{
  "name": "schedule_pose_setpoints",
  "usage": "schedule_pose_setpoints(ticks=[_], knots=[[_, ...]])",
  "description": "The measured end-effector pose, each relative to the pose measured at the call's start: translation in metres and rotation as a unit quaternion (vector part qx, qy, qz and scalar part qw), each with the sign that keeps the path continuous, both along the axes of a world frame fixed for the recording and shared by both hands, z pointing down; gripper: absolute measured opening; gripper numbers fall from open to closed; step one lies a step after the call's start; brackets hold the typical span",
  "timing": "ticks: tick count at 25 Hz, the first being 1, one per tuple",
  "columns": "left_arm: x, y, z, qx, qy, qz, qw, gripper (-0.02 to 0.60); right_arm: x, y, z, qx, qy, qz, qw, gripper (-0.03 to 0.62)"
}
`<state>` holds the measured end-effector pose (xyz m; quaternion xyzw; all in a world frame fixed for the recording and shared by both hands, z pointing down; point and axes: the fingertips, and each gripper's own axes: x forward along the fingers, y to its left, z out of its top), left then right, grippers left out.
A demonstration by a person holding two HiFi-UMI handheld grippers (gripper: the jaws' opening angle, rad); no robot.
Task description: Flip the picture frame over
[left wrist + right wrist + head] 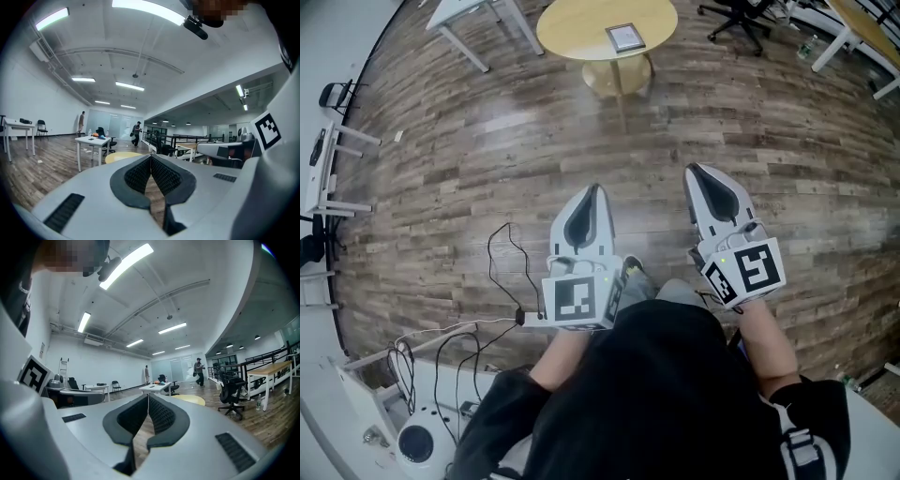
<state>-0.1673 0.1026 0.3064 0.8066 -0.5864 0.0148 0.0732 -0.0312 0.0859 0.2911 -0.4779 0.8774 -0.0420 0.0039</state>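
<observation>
The picture frame [625,37] lies flat on a round yellow table [581,28] at the top of the head view, far ahead of both grippers. My left gripper [595,190] and right gripper [695,172] are held level over the wooden floor, side by side, pointing toward that table. Both are shut with nothing between their jaws. In the left gripper view the left gripper [151,157] shows its tips meeting, with the yellow table [121,156] just beyond. The right gripper [147,397] likewise has its tips together, the yellow table [192,400] to its right.
A white desk [478,19] stands left of the round table, black office chairs [741,17] and a wooden desk [862,28] to its right. Cables [502,272] trail on the floor at lower left. People stand and walk far off in the room [199,371].
</observation>
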Motion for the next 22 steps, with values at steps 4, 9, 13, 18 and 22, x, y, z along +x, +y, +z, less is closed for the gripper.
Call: schedule_pose_setpoints(ticks=[4,9,13,18,22], knots=[[-0.008,-0.019,-0.001,-0.003,0.006,0.001,1.0000,0.021,-0.007,-0.017,-0.001,-0.001,0.008,0.001,1.000,0.020],[0.002,-0.044,0.005,-0.011,0.005,0.008,0.9999,0.021,0.003,-0.043,0.006,-0.010,0.008,0.009,1.000,0.020],[0.015,-0.077,0.009,-0.017,-0.004,0.005,0.9998,0.021,0.018,-0.077,0.011,-0.009,-0.003,0.010,1.000,0.020],[0.041,-0.132,0.002,-0.008,-0.025,-0.002,0.9996,0.021,0.050,-0.137,0.003,0.006,-0.020,0.016,1.000,0.020],[0.064,-0.175,-0.005,0.005,-0.032,-0.012,0.9994,0.021,0.082,-0.186,-0.004,0.016,-0.032,0.022,0.999,0.020]])
